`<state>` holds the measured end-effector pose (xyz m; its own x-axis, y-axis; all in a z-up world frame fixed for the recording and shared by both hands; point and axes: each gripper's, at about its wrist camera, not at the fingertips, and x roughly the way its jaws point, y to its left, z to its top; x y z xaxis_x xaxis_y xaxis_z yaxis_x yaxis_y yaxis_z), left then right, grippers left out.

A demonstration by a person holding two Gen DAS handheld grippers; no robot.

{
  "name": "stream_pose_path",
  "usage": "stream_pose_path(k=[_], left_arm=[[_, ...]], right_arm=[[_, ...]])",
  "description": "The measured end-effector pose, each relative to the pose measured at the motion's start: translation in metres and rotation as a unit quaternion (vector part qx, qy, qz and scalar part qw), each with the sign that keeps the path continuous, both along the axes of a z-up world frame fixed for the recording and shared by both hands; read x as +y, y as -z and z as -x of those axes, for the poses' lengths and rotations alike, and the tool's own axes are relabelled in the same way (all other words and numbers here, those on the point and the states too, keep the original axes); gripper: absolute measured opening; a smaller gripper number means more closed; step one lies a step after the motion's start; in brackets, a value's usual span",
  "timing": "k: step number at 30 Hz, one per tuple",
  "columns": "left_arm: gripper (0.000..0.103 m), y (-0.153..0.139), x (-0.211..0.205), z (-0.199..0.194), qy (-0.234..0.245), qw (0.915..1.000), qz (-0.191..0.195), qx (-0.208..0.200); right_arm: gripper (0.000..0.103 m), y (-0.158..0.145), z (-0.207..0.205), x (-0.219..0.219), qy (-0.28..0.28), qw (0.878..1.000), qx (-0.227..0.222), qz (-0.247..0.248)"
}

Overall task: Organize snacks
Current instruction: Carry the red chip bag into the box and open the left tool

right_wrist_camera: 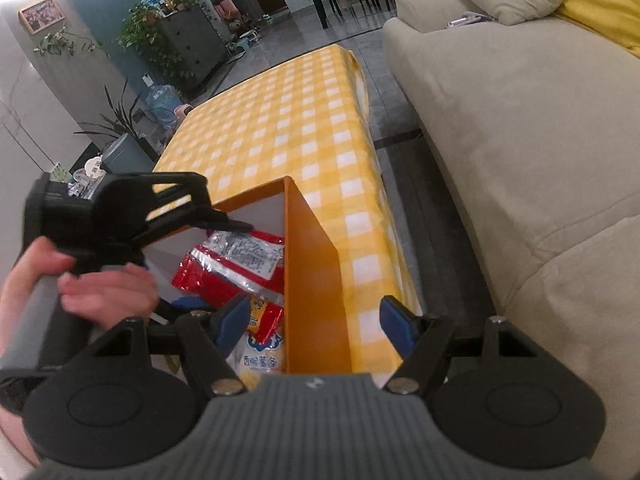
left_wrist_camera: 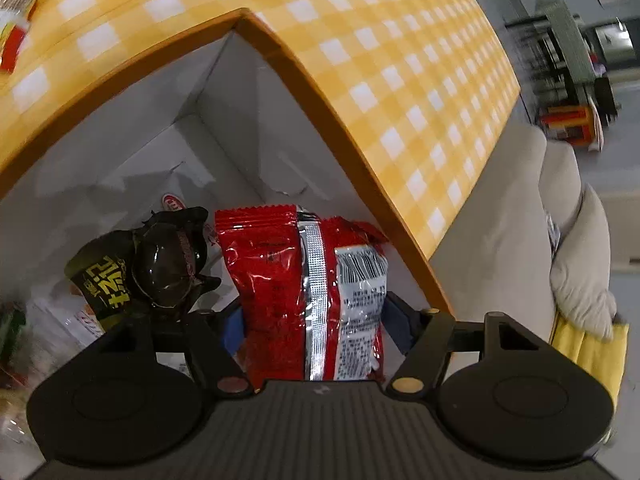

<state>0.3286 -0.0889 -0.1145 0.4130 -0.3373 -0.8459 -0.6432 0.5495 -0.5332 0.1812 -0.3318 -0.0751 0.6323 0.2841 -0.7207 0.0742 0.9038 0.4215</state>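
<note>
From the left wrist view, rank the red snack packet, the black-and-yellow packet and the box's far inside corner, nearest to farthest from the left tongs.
1. Red snack packet: between the fingers of the left tongs, inside the orange box.
2. Black-and-yellow packet: left of the red one, a little farther in.
3. Far inside corner: top of the view, farthest.

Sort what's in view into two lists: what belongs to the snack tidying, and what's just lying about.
Part of the job:
- red snack packet, between the fingers of the left hand-held gripper
- orange box
- black packet in the box
- white and yellow packet

Just lying about:
- sofa
- yellow blanket
- checked tablecloth
</note>
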Motion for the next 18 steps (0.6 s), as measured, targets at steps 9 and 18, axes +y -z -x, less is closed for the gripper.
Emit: stream_pose_path(k=[9, 18], left_arm=[[0.092, -0.021, -0.005, 0.015, 0.044, 0.9984, -0.011, -0.033], [0.093, -0.058, -0.021, 0.032, 0.127, 0.9895, -0.026, -0.065]], right_arm=[[0.070, 0.003, -0.001, 0.000, 0.001, 1.000, 0.007, 0.001], [0.070, -0.006, 0.004, -0.001, 0.005, 1.000, -0.007, 0.004]])
